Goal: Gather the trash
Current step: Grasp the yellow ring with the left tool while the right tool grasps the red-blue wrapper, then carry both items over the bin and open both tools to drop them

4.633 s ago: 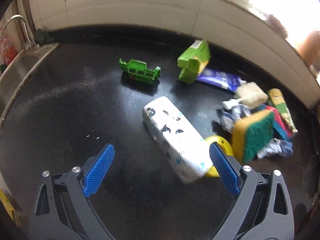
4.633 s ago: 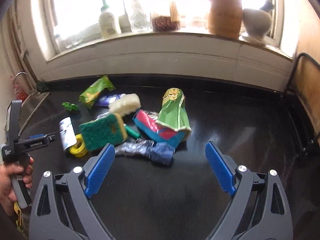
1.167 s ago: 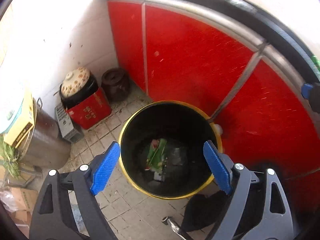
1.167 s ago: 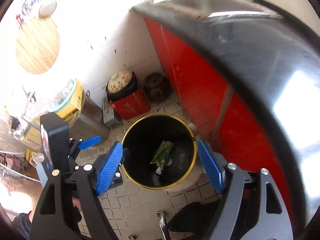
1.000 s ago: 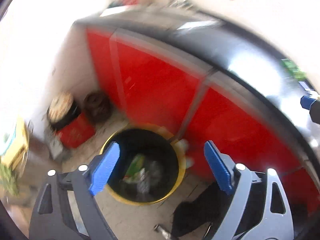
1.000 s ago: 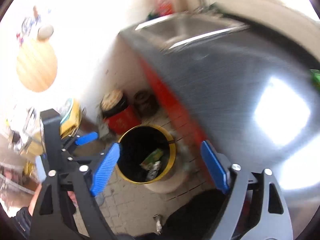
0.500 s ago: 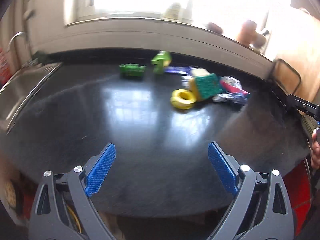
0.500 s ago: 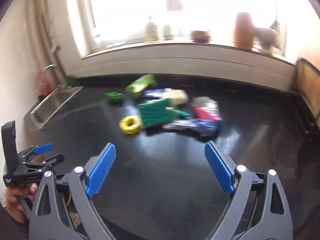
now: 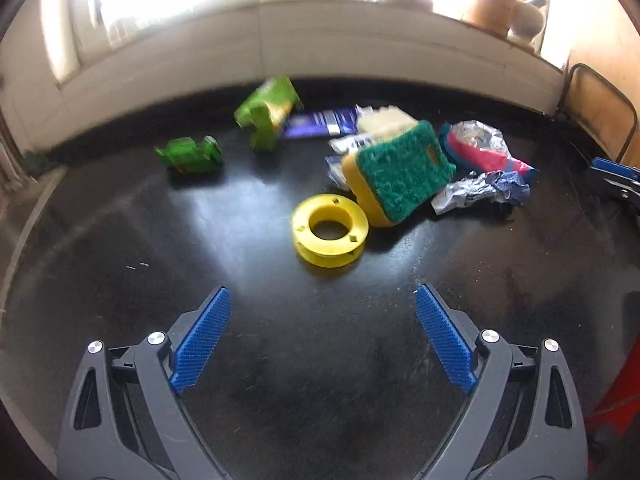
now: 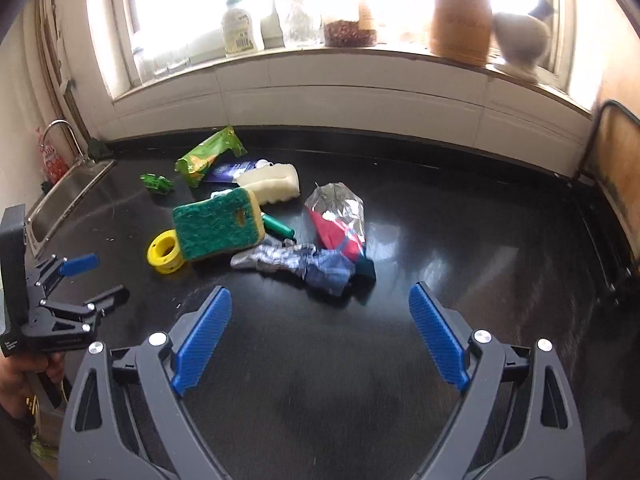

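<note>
A pile of trash lies on the black counter (image 9: 200,240). It holds a green snack bag (image 9: 268,106), a blue wrapper (image 9: 324,122), a crumpled blue-silver wrapper (image 9: 484,190) and a red-and-clear bag (image 9: 480,146). In the right wrist view the crumpled wrapper (image 10: 296,262) and the red-and-clear bag (image 10: 338,216) lie just ahead. My left gripper (image 9: 320,320) is open and empty, short of a yellow spool (image 9: 330,230). My right gripper (image 10: 320,320) is open and empty, near the crumpled wrapper.
A green-and-yellow sponge (image 9: 400,168), a white sponge (image 10: 274,184) and a green plastic toy (image 9: 190,154) lie among the trash. A sink (image 10: 64,196) is at the counter's left end. Bottles and jars (image 10: 242,28) stand on the windowsill. A metal-framed board (image 10: 616,160) stands at right.
Both grippers swung up from over the yellow-rimmed bin on the floor to the counter and moved closer to the trash pile. The white patterned packet and the green-gold bag are gone from the counter.
</note>
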Motion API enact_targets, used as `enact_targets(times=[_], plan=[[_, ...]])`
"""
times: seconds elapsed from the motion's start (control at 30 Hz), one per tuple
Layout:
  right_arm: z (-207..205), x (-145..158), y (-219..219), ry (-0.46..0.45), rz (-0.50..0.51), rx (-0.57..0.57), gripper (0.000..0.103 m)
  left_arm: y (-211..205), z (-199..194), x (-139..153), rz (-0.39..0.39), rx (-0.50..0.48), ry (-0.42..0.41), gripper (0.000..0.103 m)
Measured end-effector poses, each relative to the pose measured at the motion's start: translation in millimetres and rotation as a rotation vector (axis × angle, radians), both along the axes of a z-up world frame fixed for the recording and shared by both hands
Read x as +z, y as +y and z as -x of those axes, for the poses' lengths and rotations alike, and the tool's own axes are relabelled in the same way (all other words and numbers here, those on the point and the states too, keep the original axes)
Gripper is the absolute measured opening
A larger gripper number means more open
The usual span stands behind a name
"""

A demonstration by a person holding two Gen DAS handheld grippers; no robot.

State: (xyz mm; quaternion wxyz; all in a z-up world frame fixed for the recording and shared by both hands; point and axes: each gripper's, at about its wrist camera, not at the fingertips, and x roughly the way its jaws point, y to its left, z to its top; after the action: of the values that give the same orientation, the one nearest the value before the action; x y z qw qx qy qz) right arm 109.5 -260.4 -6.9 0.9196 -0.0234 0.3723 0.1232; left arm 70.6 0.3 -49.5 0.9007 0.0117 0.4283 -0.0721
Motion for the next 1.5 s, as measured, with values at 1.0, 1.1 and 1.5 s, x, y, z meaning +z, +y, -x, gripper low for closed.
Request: enact_targets(times=[1.0, 1.1, 1.5], plan=[[-68, 11, 34, 0.043, 0.043, 0.041, 0.005, 26, -35, 9, -0.016, 0.041, -0.032, 0.054], [-34, 31, 67, 0.011, 0.015, 0.125, 0.005, 46, -2, 29, -0.015, 0.063, -0.068, 0.054], [113, 13, 312, 0.082, -0.074, 0.657, 0.005, 196, 191, 31, -0.04, 0.391, -0.058, 0.054]])
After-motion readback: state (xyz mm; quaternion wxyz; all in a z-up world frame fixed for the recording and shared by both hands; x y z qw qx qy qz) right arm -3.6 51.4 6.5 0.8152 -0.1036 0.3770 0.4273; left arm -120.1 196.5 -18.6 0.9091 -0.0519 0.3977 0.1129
